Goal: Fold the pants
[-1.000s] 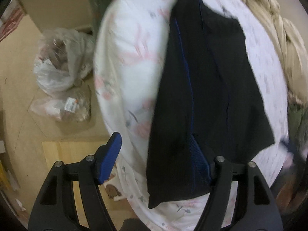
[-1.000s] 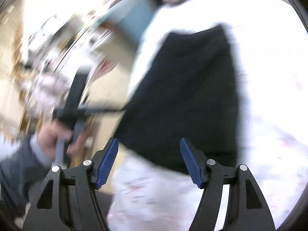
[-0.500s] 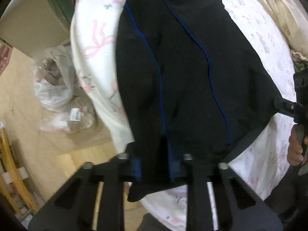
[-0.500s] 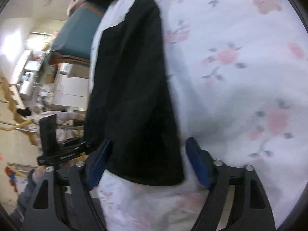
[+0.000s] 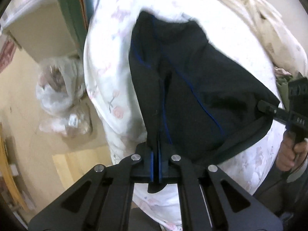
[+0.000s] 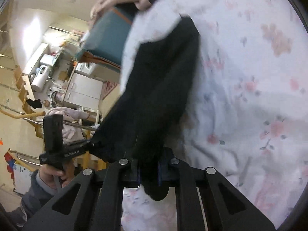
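Black pants [image 5: 192, 88] with thin blue piping lie across a white floral bed sheet [image 5: 107, 73]. My left gripper [image 5: 156, 165] is shut on the near hem of the pants at the bed's edge. My right gripper [image 6: 148, 171] is shut on another bunched corner of the same pants [image 6: 159, 88]. It also shows at the right of the left wrist view [image 5: 269, 109], pinching the far corner. The left gripper shows in the right wrist view [image 6: 90, 146], clamped on the fabric. The cloth is lifted and stretched between the two grippers.
The bed sheet [image 6: 250, 96] fills the right. Plastic bags [image 5: 57, 90] lie on the wooden floor left of the bed. A beige bundle of bedding [image 5: 256, 19] sits at the far right. A teal-covered piece of furniture [image 6: 107, 36] and kitchen clutter stand beyond the bed.
Both grippers were open a second ago and have closed on corners of the pants. The near edge is now lifted off the sheet and pulled taut between them.
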`<state>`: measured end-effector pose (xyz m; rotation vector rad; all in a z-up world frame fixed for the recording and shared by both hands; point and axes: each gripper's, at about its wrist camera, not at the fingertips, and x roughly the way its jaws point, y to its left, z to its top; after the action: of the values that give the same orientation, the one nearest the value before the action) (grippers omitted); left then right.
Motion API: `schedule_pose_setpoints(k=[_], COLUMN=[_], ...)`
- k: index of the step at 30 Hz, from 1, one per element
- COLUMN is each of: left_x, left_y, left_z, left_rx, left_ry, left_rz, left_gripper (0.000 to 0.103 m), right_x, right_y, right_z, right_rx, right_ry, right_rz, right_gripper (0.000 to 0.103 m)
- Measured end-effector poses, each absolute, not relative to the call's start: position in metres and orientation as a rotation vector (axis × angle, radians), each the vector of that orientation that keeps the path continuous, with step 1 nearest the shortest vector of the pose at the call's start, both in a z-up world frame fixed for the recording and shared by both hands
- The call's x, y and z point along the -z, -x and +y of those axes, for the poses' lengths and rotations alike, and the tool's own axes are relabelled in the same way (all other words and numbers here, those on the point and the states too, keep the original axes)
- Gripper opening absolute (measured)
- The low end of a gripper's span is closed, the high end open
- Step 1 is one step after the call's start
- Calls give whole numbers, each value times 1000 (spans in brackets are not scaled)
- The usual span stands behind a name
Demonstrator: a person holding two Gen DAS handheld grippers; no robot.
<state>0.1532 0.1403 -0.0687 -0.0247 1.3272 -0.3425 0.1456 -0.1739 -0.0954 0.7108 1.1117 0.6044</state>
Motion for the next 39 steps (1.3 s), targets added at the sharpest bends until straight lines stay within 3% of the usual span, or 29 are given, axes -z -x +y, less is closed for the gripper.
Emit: schedule_pose_setpoints(k=[6,13,22,34,39], left_x=[20,-76,-188,-207,-167], left_y=[-110,-36,-19,-92,-87], left_z=[138,115,81,41,47], left_rx=[367,507,578,489,463], left_ry=[194,379,370,294,302], left_rz=[1240,995,721,618,680], left_gripper=[1,1,1,1,1], right_x=[43,-35,-142,-176,-139], right_y=[-109,-56,-23,-98,-102], right_z=[-191,-242,-292,-314,-319], right_rx=[-641,-623,-617,-591,-544], right_ry=[-707,-810,-742,-699,-698], right_rz=[1042,933,785,723,785], right_gripper=[11,11,11,11,11])
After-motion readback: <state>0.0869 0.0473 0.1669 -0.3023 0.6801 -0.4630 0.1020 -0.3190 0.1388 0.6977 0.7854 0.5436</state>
